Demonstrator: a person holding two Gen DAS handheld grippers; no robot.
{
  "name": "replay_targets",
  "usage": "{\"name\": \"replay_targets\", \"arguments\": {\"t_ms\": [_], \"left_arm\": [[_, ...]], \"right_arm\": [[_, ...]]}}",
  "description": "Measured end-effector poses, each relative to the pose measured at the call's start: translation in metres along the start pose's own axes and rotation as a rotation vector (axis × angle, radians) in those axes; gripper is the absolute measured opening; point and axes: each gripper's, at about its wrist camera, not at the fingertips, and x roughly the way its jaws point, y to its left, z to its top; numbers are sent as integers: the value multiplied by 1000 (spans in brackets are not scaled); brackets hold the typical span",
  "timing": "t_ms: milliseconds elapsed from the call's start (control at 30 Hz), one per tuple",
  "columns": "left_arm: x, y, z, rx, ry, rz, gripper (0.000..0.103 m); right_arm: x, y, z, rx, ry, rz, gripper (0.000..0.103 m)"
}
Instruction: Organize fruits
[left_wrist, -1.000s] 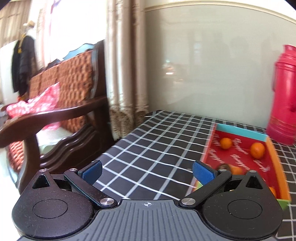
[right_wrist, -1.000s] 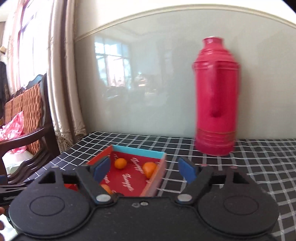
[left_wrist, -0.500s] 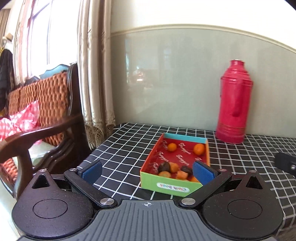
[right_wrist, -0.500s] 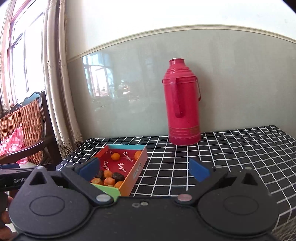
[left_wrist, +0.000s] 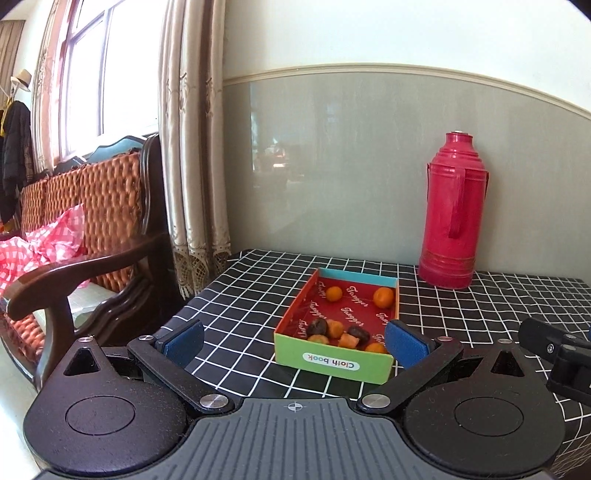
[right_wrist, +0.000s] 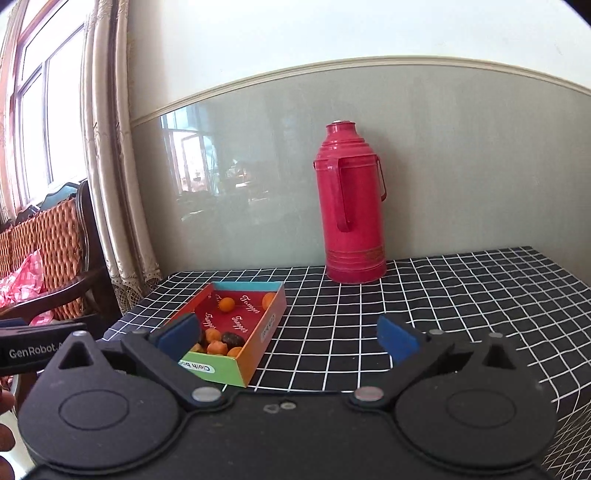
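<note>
Two tools: left tool (left_wrist: 293, 341) & right tool (right_wrist: 288, 338), both spread wide, nothing held, short of box. Item: cardboard box (left_wrist: 334, 365) on checked table (left_wrist: 461, 306), left-front area, thermos (left_wrist: 452, 210) well behind. Contents: orange fruits (left_wrist: 383, 297) at far end, mixed orange/dark pieces (left_wrist: 318, 326) bunched at near end. Handling, est.: small, light, round, prone to roll; dark ones likely soft, so pinch gently across middle. Near pieces partly hidden by box wall; count & type unclear.
</note>
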Motion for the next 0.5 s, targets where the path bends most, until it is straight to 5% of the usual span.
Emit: {"name": "replay_targets", "arguments": {"t_ms": [500], "left_arm": [[1,-4,-5,10,4,-6,103]], "right_arm": [[4,3,-2,-3,10,-19,97]]}}
